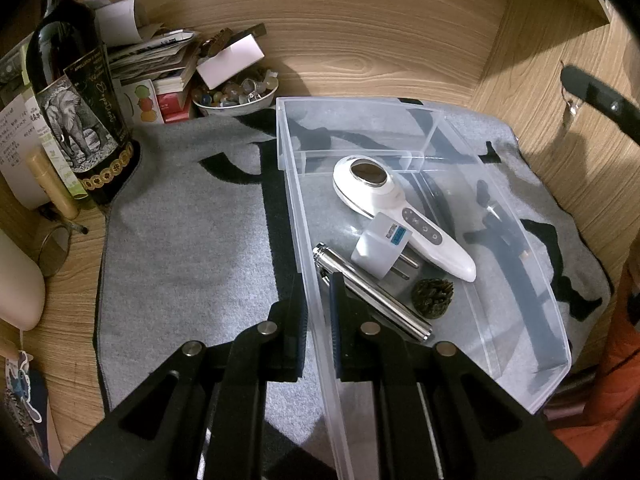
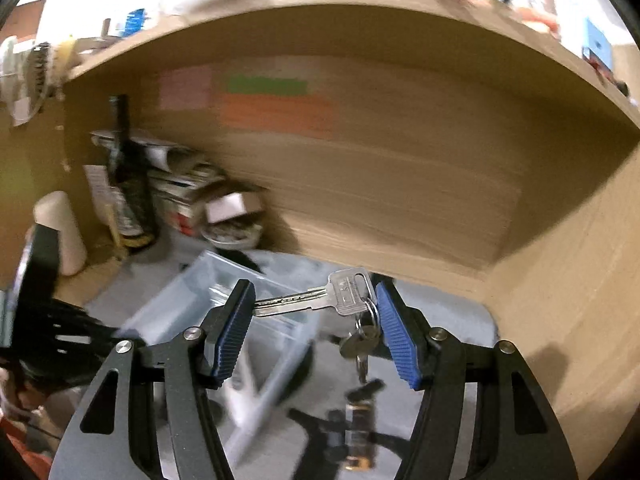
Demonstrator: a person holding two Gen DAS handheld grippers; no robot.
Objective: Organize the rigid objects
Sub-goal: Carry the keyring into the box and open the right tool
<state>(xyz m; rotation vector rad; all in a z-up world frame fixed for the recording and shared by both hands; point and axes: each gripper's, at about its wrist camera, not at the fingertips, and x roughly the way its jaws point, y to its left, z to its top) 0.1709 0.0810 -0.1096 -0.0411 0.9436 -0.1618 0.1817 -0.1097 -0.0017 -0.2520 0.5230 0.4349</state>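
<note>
The left tongs (image 1: pixel 318 304) are clamped on the near wall of a clear plastic bin (image 1: pixel 532 320), one finger outside it and one inside, pinching the rim. The bin sits on a grey mat (image 1: pixel 180 220) spread over the wooden worktop (image 1: pixel 72 300). Just ahead of the inner finger lies a steel cylinder (image 1: pixel 372 290), touching or nearly touching it. Beyond that, further from the tongs, a white plug adapter (image 1: pixel 382 246) leans against a white handheld device (image 1: pixel 400 208), and a small dark pine cone (image 1: pixel 434 296) rests just right of the cylinder. Far off to the left of the tongs stands a dark wine bottle (image 1: pixel 76 120), with a bowl of stones (image 1: pixel 234 94) behind the mat.

The right tongs (image 2: pixel 316 304) are held up above the worktop, gripping a bunch of keys (image 2: pixel 348 292): one silver key spans crosswise between the blue pads (image 2: pixel 234 328), its tip at the left pad and its head by the right one, while more keys dangle from the ring below. The bin shows blurred beneath and ahead of these tongs.
</note>
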